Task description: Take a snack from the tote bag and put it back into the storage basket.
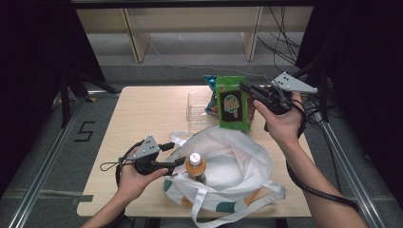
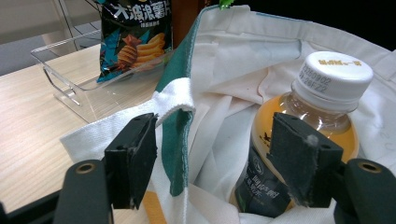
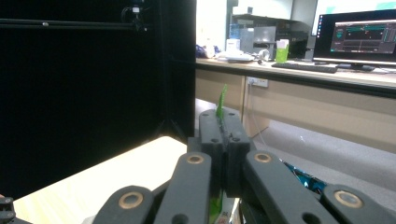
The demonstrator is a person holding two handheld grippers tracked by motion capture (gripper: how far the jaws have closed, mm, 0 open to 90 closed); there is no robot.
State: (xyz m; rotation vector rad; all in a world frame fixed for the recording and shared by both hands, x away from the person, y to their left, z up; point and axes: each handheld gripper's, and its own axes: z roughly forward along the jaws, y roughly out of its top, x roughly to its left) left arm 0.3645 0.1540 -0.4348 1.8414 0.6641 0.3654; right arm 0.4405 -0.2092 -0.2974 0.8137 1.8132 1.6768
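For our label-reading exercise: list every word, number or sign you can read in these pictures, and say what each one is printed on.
"5": dark mark on the floor left of the table.
"22350902" over "26F22", roughly: grey code on the bottle's white cap.
Gold characters on that cap: too small to read.
Chip bag: large white Chinese characters, cut off, unclear.
Green packet held in the right tool: logo blurred.
Monitor: text unreadable.

Cloth bag (image 1: 237,156), wooden table (image 1: 142,118)
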